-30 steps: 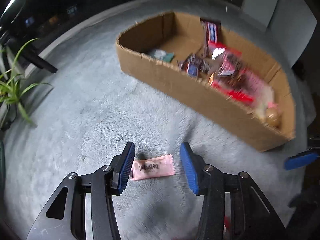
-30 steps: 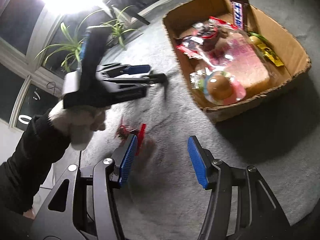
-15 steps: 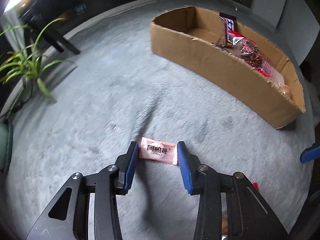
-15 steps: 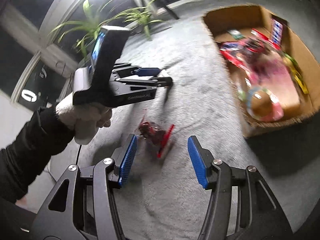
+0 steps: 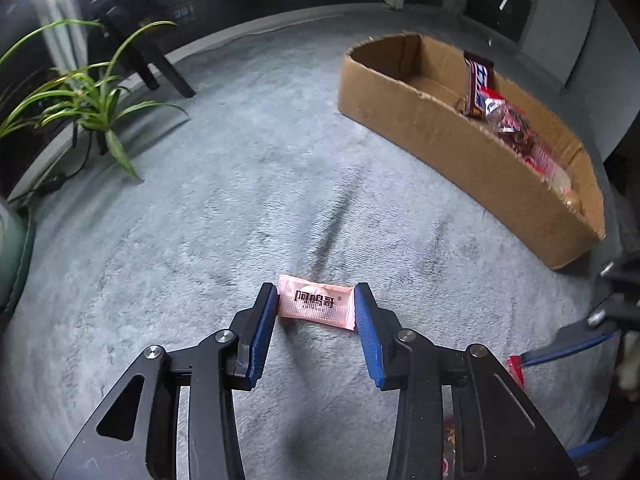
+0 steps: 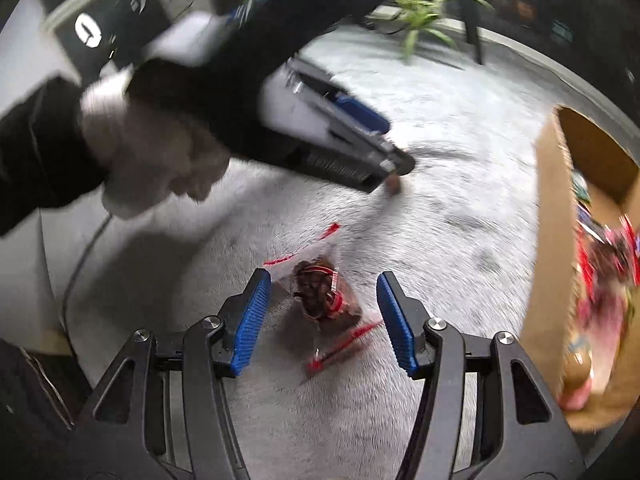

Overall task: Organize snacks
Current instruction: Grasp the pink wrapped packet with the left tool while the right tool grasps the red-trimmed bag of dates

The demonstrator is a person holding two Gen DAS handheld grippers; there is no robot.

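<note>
A pink snack packet (image 5: pixel 316 307) with black characters lies on the grey carpet. My left gripper (image 5: pixel 315 312) has closed around it, blue pads touching both its ends. A clear packet with red edges and dark contents (image 6: pixel 322 298) lies on the carpet between the open fingers of my right gripper (image 6: pixel 320 314), without touching them. The left gripper (image 6: pixel 394 170) also shows in the right wrist view, held by a gloved hand. A cardboard box (image 5: pixel 452 148) holding several snacks stands to the right; it also shows in the right wrist view (image 6: pixel 552 248).
A green potted plant (image 5: pixel 86 108) stands at the carpet's left edge beside dark furniture legs (image 5: pixel 168 76). The right gripper's blue finger (image 5: pixel 568 350) shows at the left view's right edge, near a red packet edge (image 5: pixel 516 368).
My left gripper has closed in on the pink packet, its fingers now touching both ends. My right gripper has moved down over the red-edged packet, which now lies between its fingers.
</note>
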